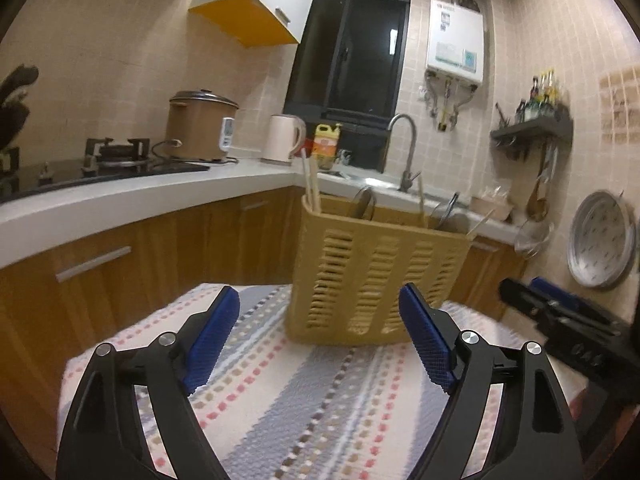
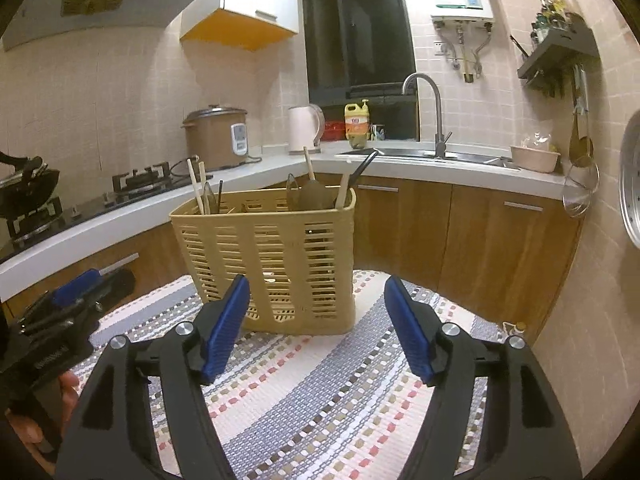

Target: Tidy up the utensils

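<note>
The left gripper (image 1: 320, 300) stands wide apart with nothing between its blue pads (image 1: 212, 340), and the right gripper (image 2: 316, 292) is likewise spread with an empty gap. Both hover over a striped woven cloth (image 1: 320, 400) and point at one tan slotted utensil basket (image 1: 376, 276), which stands upright on the far part of the cloth, just beyond the fingertips and apart from them. In the left wrist view the basket sits slightly right of the gap, and the right gripper shows at the right edge; in the right wrist view the basket (image 2: 268, 256) sits slightly left of the gap, and the left gripper shows at the lower left with part of a hand (image 2: 66, 392) under it. Only the right wrist view looks down into the basket's compartments: pale chopsticks (image 2: 196, 190) lean in the left one, and a wooden spatula (image 2: 309, 168) and a dark-handled utensil (image 2: 362, 170) stand on the right. An exact count of the utensils cannot be told. Beyond are one rice cooker (image 1: 200, 126), one kettle (image 1: 282, 138) and one tap (image 2: 430, 112) on the counter.
</note>
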`<state>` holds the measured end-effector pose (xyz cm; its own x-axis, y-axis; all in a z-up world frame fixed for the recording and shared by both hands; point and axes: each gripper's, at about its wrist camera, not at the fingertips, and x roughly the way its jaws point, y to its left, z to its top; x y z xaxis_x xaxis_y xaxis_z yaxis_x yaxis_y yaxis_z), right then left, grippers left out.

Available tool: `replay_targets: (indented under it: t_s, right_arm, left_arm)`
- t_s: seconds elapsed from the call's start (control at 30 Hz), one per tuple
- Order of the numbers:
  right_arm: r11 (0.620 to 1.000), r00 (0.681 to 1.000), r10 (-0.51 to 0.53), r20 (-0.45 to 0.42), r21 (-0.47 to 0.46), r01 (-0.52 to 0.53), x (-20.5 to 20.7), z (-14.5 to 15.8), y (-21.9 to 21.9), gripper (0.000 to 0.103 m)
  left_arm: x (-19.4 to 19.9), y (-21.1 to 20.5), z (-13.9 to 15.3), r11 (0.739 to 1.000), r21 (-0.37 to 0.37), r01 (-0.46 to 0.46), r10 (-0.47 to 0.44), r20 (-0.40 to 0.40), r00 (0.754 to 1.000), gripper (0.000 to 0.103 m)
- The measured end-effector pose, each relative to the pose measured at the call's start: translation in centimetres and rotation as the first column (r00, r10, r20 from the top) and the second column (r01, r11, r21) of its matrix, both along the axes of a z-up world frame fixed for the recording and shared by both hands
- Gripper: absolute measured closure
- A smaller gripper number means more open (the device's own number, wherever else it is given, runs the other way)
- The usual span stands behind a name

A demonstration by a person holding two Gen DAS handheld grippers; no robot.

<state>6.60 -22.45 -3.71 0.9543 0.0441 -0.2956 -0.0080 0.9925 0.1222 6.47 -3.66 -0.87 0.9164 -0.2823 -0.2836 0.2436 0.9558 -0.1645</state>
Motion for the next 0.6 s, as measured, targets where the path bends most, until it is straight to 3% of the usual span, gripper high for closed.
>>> replay_targets:
  t_s: [0.23, 0.6]
  right_arm:
    - [1.0, 1.0, 0.004, -0.001, -0.023, -0.004, -0.6, -0.6, 0.2, 0.03]
    - [0.998, 0.999, -0.041, -0.012, -0.055, 0.041, -1.0, -1.0, 0.5, 0.025]
  left_arm:
    - [1.0, 0.1, -0.2, 0.997, 0.051, -0.064, 0.067, -0.046, 0.997, 0.019]
    - [-0.1, -1.0, -0.2, 0.98, 0.156, -0.123, 0.121, 0.02, 0.992, 0.016]
